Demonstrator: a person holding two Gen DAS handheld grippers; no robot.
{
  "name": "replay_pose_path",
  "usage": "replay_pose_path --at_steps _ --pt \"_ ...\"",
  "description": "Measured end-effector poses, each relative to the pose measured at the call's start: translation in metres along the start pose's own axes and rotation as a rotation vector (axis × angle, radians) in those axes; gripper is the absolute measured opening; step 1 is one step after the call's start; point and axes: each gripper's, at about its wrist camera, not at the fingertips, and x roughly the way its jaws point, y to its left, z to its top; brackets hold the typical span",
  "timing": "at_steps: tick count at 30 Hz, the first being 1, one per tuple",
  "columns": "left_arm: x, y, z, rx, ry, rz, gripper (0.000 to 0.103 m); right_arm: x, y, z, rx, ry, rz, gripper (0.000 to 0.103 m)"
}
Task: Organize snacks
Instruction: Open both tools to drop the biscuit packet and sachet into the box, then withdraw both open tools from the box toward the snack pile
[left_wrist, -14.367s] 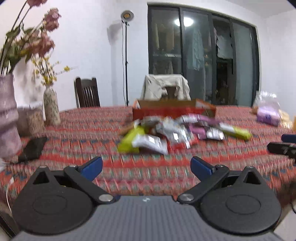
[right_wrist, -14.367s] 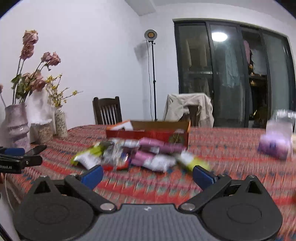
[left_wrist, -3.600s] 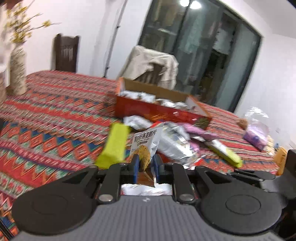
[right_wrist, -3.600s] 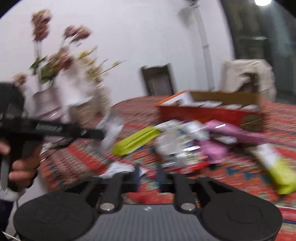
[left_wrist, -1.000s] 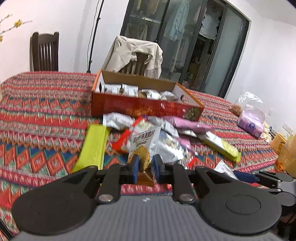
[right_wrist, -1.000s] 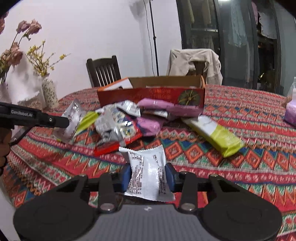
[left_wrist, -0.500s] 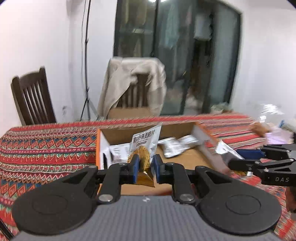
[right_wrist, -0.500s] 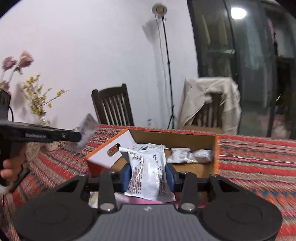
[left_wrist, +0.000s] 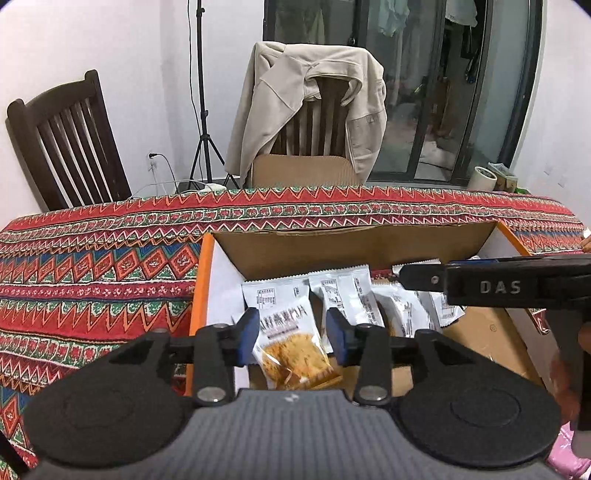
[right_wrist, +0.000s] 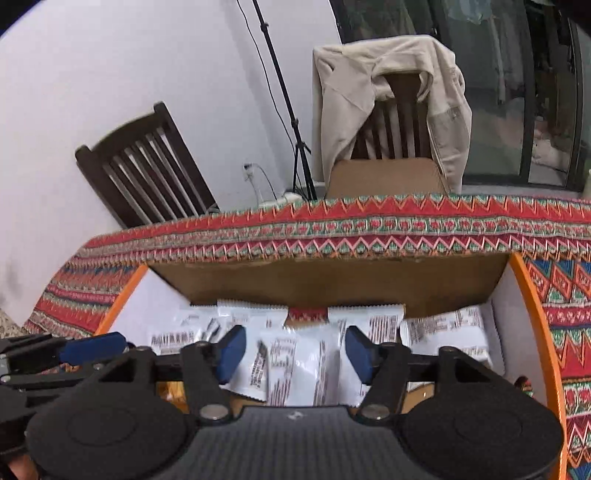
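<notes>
Two grippers over cardboard box (left_wrist: 354, 247), both w/ jaws just opening. Left gripper (left_wrist: 291, 334): pads clear of oat-crisp packet (left_wrist: 291, 343), which sits between them, down in box. Right gripper (right_wrist: 293, 349): parted, white packet (right_wrist: 295, 365) between, not pinched. Several packets already in box. Remainder on table not in view; est. partway done.

My left tool (left_wrist: 291, 336) points downward, its jaws just opened and the blue pads clear of anything. My right tool (right_wrist: 291, 352) tilts down alongside, jaws likewise just parted and gripping nothing. My right hand (left_wrist: 569, 384) grips its handle, blurred.
</notes>
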Motion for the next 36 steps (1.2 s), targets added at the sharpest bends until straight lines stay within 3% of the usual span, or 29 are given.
replay_pose_path --at_steps 5,9,12,14,19,25,31,36 --pt "-0.015 0.004 0.003 -0.002 -0.008 0.008 0.042 -0.018 -0.006 0.004 -0.017 -0.029 0.003 0.060" --pt "-0.057 0.005 -0.007 0.004 -0.046 -0.002 0.047 -0.060 -0.003 0.001 -0.067 -0.072 -0.001 0.063" --pt "-0.105 0.006 -0.024 0.008 -0.114 -0.003 0.058 -0.106 -0.004 -0.010 -0.129 -0.115 0.005 0.073" --pt "-0.139 0.004 -0.039 0.012 -0.173 -0.002 0.073 -0.141 -0.006 -0.023 -0.152 -0.148 0.013 0.076" --pt "-0.208 -0.013 -0.084 0.041 -0.254 -0.013 0.082 -0.226 -0.015 -0.072 -0.169 -0.235 0.030 0.081" --pt "-0.270 -0.036 -0.155 0.064 -0.366 0.013 0.091 -0.300 -0.016 -0.151 -0.206 -0.314 0.005 0.088" --pt "-0.290 -0.051 -0.217 0.034 -0.351 0.052 0.093 -0.336 -0.007 -0.234 -0.251 -0.333 -0.016 0.091" --pt "-0.289 -0.055 -0.259 -0.017 -0.277 0.054 0.093 -0.339 0.000 -0.285 -0.248 -0.312 -0.085 0.091"
